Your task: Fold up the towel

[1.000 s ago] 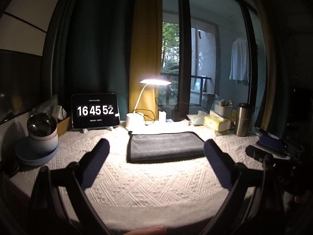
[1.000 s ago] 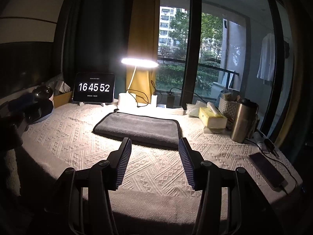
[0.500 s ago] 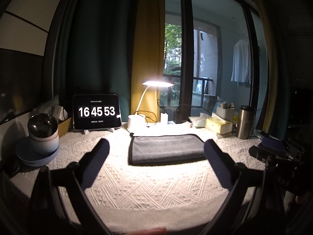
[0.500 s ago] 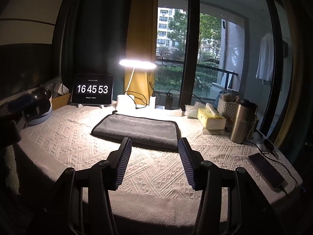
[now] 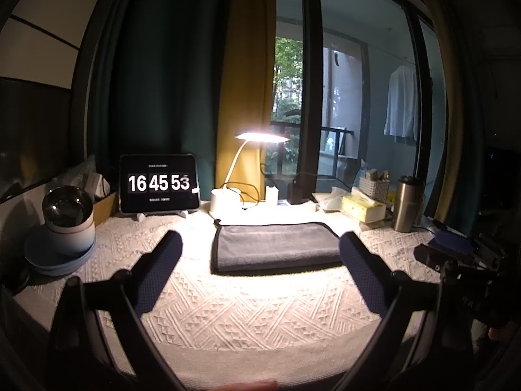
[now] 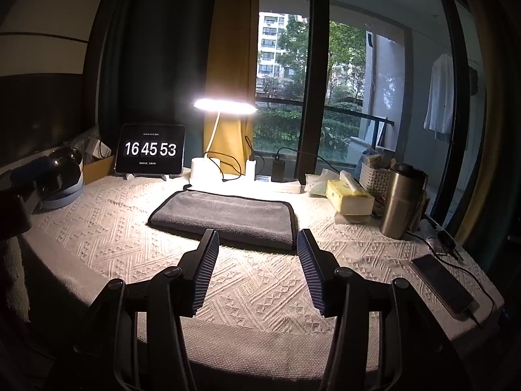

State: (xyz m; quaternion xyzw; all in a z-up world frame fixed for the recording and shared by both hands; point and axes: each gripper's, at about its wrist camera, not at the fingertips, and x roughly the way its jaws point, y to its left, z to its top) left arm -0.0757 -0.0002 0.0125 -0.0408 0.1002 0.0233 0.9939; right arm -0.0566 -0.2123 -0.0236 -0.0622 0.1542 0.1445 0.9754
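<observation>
Item: grey towel (image 5: 276,246), lying folded near the surface's (image 5: 247,306) far edge under the lamp (image 5: 262,137); my left hand-held gripper (image 5: 260,247) and right hand-held gripper (image 6: 257,242) hung wide, empty, short of it.

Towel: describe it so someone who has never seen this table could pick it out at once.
Find the lit desk lamp at the back of the table, between the tablet clock and the tissue box. Directly in front of its white base lies the towel, flat on the cream patterned cloth. It is the only dark grey, soft rectangle there, with a black trimmed edge.
</observation>
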